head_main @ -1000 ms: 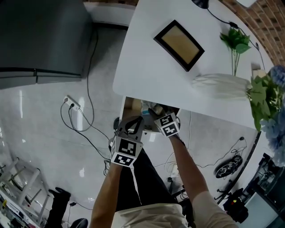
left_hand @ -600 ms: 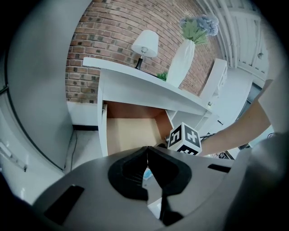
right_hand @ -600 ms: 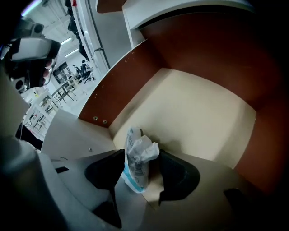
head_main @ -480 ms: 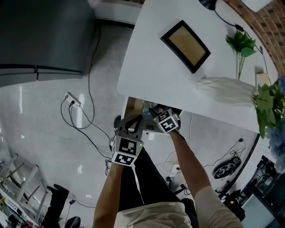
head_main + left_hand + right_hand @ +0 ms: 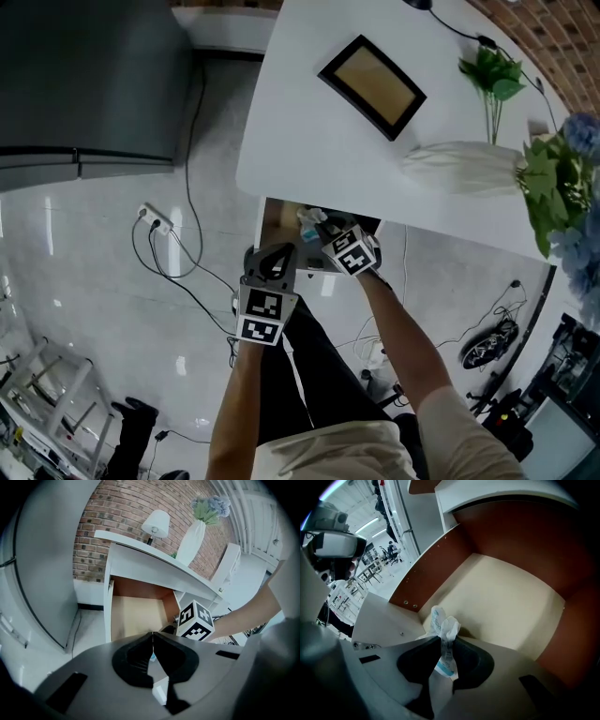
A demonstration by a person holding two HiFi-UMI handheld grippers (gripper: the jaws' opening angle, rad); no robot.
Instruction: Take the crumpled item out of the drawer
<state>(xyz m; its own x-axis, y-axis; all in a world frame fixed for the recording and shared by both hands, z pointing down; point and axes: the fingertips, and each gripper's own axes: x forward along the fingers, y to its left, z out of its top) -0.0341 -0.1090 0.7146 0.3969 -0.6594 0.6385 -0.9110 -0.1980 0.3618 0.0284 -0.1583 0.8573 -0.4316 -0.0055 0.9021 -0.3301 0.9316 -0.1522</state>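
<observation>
Grasping step in hand: right gripper (image 5: 443,641), jaws narrow, pinched on crumpled item (image 5: 444,625), low centre of its view, inside drawer (image 5: 511,597). Left gripper (image 5: 152,637): jaws together, empty. Next, likely: lift item clear of drawer, grip kept firm. Change from earlier frame: right jaws have just been closing onto item; both hands barely shifted.

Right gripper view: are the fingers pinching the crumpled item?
Yes, the right gripper's fingers, which have just been closing, press on both sides of the crumpled item over the drawer floor.
</observation>
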